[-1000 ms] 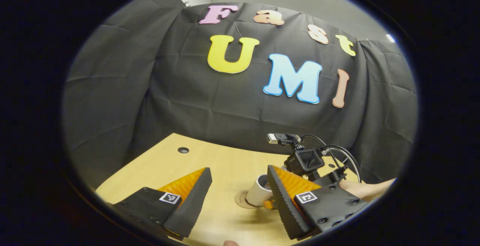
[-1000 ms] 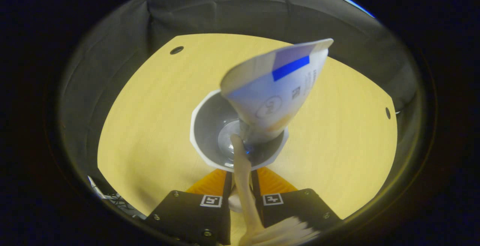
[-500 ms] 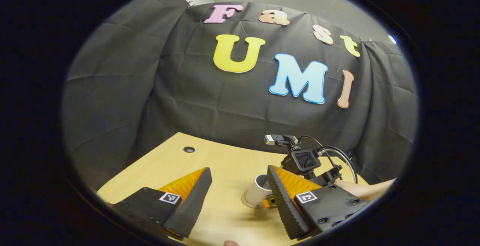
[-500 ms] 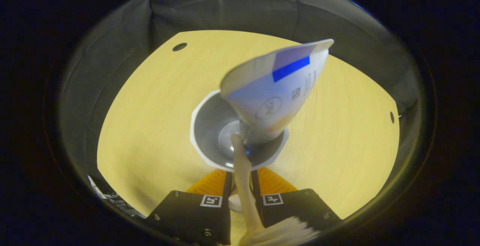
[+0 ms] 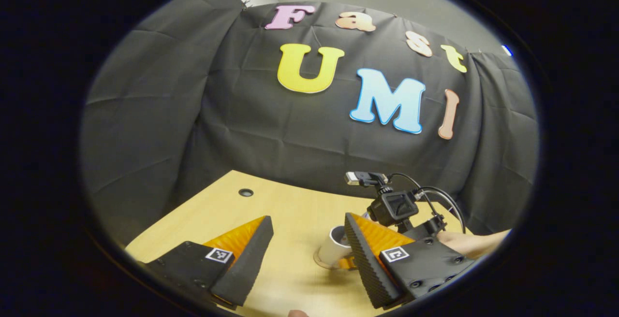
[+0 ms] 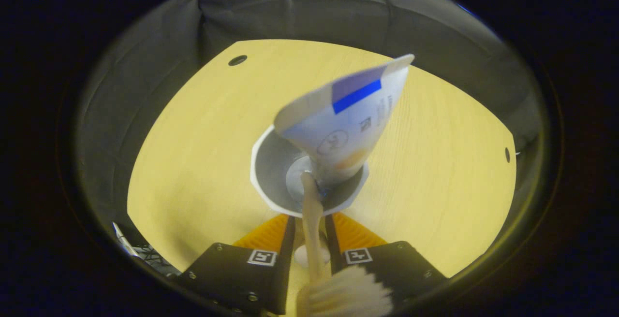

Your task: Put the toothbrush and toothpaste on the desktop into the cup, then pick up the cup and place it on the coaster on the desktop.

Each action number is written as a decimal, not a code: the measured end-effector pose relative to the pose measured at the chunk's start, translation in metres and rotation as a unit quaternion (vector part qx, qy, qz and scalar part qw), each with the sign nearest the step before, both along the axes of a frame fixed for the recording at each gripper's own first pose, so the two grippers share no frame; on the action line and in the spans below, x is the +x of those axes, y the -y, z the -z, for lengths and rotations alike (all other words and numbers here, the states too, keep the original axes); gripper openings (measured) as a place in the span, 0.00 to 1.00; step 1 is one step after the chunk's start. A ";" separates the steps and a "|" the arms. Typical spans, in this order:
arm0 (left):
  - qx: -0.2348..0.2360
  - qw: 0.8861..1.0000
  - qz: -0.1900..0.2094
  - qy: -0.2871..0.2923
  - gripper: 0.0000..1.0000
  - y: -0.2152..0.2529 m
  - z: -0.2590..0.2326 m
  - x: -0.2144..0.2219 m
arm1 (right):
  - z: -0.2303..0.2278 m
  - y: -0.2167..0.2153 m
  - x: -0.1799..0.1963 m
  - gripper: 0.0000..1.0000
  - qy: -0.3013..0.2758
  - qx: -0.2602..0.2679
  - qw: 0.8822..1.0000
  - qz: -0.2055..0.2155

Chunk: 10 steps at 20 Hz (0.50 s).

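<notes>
A white cup [image 6: 263, 181] stands under my right gripper [image 6: 309, 220], seen from above. Inside it lean a white-and-blue toothpaste tube [image 6: 343, 114] and a cream toothbrush [image 6: 311, 206], bristle end up near the camera. The right fingers stand close together on a white part of the cup's near side. In the left gripper view the cup [image 5: 333, 249] sits on a round brown coaster [image 5: 320, 261], with the right gripper's camera [image 5: 394, 206] above it. My left gripper [image 5: 307, 219] hovers open and holds nothing, left of the cup.
The wooden desktop [image 5: 290, 201] has a cable hole [image 5: 245, 192] at the back left and ends at the black cloth wall. A hand [image 5: 476, 242] holds the right gripper at the right edge. Cables [image 6: 130, 249] lie off the desk's near left corner.
The cup came down from a tilt beside the coaster to upright on it. The right fingers now stand slightly farther apart, and the cup looks a little smaller. The left gripper barely moved.
</notes>
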<state>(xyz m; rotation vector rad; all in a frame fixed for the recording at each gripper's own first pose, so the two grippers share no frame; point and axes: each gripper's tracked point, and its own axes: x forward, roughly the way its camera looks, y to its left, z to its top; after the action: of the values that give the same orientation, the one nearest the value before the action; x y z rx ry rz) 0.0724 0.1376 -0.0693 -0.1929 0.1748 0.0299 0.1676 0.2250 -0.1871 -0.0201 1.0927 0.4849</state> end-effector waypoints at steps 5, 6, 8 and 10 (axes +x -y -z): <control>-0.003 1.000 0.000 0.000 0.92 0.005 -0.003 0.000 | -0.021 0.011 -0.009 0.57 0.023 0.014 1.000 -0.002; -0.002 1.000 0.000 0.000 0.92 0.006 -0.002 0.000 | -0.022 0.013 -0.011 0.61 0.024 0.017 1.000 0.001; 0.001 1.000 0.000 0.000 0.95 0.007 -0.004 0.001 | -0.028 0.019 -0.019 0.60 0.028 0.024 0.999 0.005; 0.002 1.000 0.002 0.002 0.95 0.011 -0.006 0.002 | -0.032 0.028 -0.024 0.60 0.033 0.027 0.999 0.012</control>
<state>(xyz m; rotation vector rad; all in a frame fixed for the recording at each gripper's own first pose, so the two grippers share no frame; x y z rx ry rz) 0.0740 0.1265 -0.0632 -0.1877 0.1707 0.0257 0.1437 0.1975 -0.1549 0.0235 1.0150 0.4888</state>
